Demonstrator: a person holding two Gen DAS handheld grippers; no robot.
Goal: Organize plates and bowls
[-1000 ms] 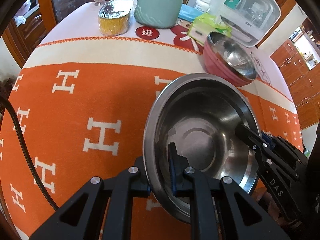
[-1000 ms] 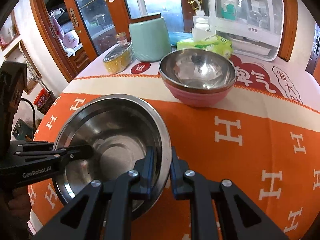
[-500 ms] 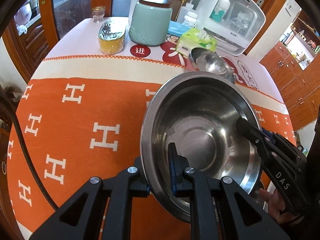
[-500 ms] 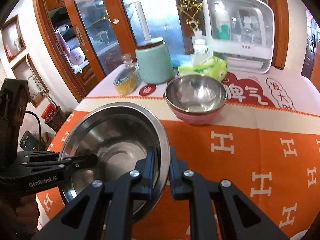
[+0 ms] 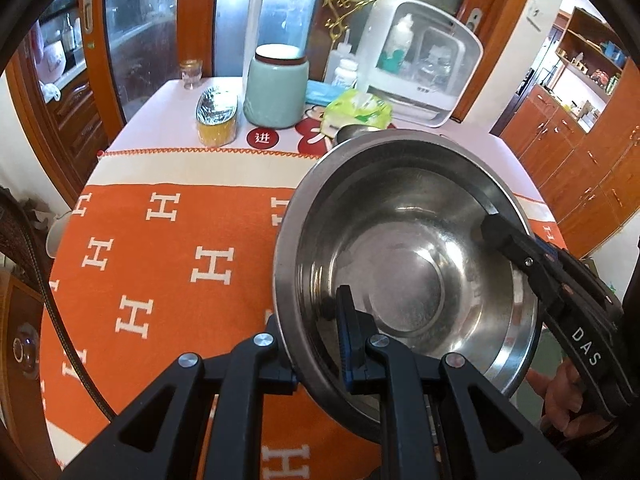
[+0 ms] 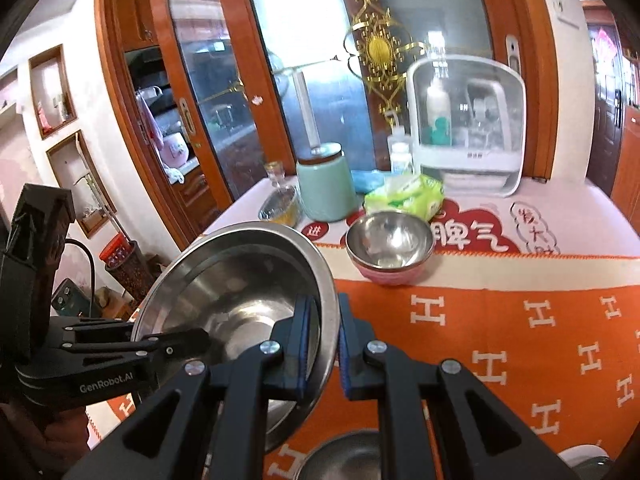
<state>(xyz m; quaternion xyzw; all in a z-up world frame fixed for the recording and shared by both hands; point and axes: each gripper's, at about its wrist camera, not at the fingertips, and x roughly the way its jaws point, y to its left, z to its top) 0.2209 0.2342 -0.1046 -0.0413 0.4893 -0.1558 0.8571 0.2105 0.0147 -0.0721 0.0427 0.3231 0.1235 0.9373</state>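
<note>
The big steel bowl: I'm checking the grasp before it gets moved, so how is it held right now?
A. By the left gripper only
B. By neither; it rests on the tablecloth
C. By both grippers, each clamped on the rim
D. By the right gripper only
C: the left gripper and right gripper each have jaws closed over the rim of the big steel bowl, on opposite sides.

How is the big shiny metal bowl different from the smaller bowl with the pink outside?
The big stainless steel bowl is wider and all silver outside; the smaller pink-sided bowl has a pink outer wall. The big bowl is tilted and lifted, clamped at its rim by the left gripper and right gripper; the pink-sided bowl sits upright on the tablecloth, untouched. Both are round with shiny metal insides.
</note>
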